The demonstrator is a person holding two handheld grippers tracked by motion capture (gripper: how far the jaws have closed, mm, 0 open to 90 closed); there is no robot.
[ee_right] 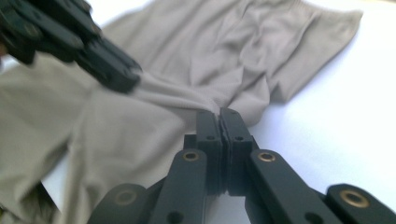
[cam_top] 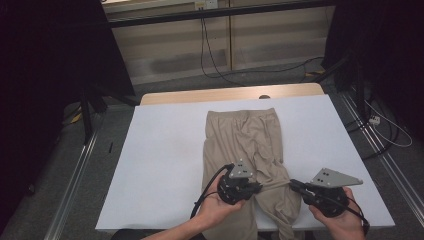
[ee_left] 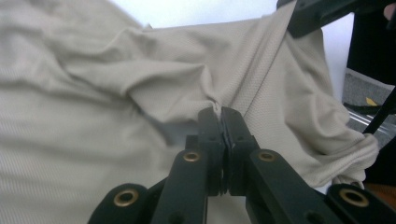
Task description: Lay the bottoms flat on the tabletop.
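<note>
My left gripper [cam_top: 257,188] has its fingers [ee_left: 211,128] pressed together on a pinch of the beige trousers [cam_top: 245,135], and my right gripper [cam_top: 294,185] has its fingers [ee_right: 210,126] clamped on the same cloth a little way off. Between the two pinches the fabric is pulled into a taut ridge. In the left gripper view the cloth gathers into small creases right at my closed tips, and my other gripper grips the fabric at the top right corner of that view. In the right gripper view the cloth runs from my closed tips up to my left gripper at the upper left, stretched in a narrow fold.

The trousers lie along the middle of the white surface [cam_top: 160,150], waistband toward the far edge and legs coming toward the near edge, where the cloth hangs over. The upper part lies rumpled, with long wrinkles running lengthwise. Both of my pinches are on the lower part, near the near edge: the left one about at the middle of the garment, the right one at its right side. My left hand [cam_top: 215,205] and right hand [cam_top: 337,220] hold the grippers from below, each with a grey three-cornered plate on top and a black cable trailing back. Beyond the far edge of the white sheet a strip of bare wood [cam_top: 230,93] shows, and past it the grey floor [cam_top: 270,72] with loose cables [cam_top: 210,60].
</note>
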